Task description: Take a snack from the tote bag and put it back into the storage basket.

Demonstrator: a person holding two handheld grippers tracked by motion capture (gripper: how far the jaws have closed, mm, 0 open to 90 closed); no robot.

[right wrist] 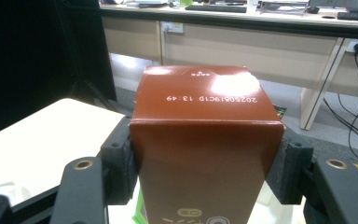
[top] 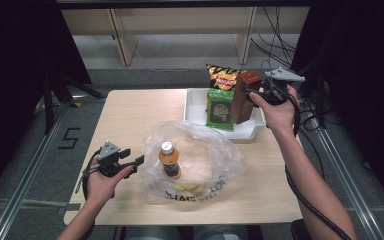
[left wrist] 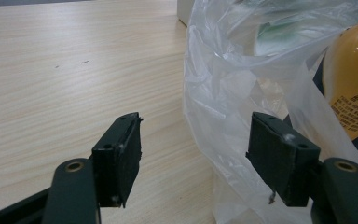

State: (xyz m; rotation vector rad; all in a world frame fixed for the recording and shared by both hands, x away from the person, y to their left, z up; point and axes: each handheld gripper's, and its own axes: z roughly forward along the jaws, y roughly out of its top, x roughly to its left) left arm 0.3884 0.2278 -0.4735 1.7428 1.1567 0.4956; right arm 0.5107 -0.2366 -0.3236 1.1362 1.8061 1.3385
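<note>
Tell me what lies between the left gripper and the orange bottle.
In the high view, just the clear plastic bag wall separates the left gripper from the orange bottle, which stands inside it.

One bottle (top: 169, 160), one bag (top: 200, 150), one carton (top: 245, 95), two packets (top: 220, 107).

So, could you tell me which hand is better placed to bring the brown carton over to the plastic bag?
Right: the right gripper already clamps the brown carton above the white tray.
</note>
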